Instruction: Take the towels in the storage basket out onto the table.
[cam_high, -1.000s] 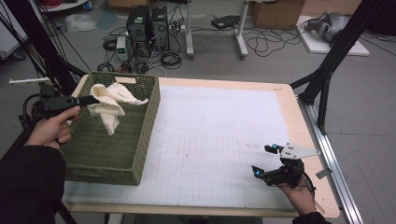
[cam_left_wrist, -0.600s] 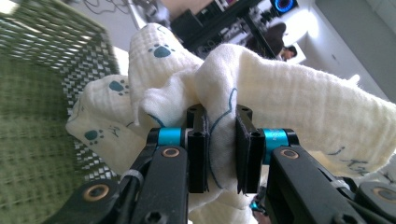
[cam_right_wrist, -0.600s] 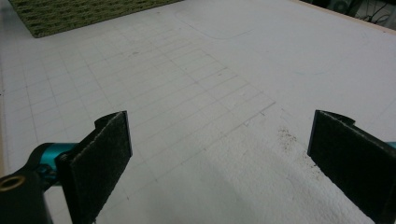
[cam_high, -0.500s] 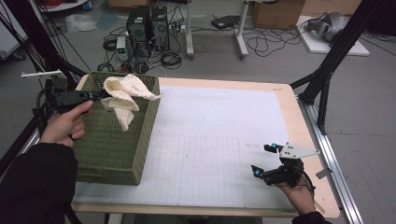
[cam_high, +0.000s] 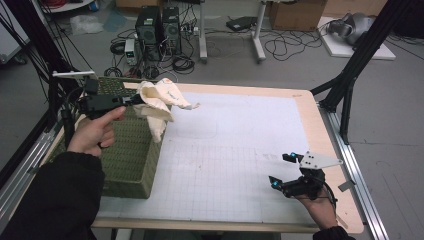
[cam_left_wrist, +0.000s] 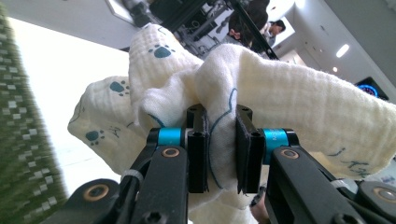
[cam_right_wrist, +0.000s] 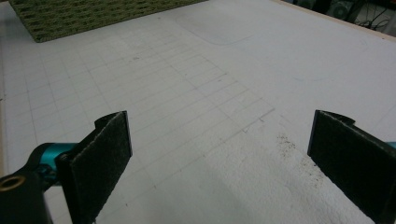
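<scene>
Where folds hide its edges, cloth (cam_left_wrist: 261, 107) clamped in left tool (cam_left_wrist: 219, 154); right tool (cam_right_wrist: 219, 154) apart.

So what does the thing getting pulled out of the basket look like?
Find the big green woven basket at the table's left edge. Above its far corner, the left gripper pinches a cream cloth, bunched and dangling. It alone is soft, with little blue paw prints.

Soft cream crinkled cloth with blue paw prints (cam_left_wrist: 289, 116); coarse woven green basket (cam_high: 131, 145); matt white gridded table mat (cam_high: 240, 150).
</scene>
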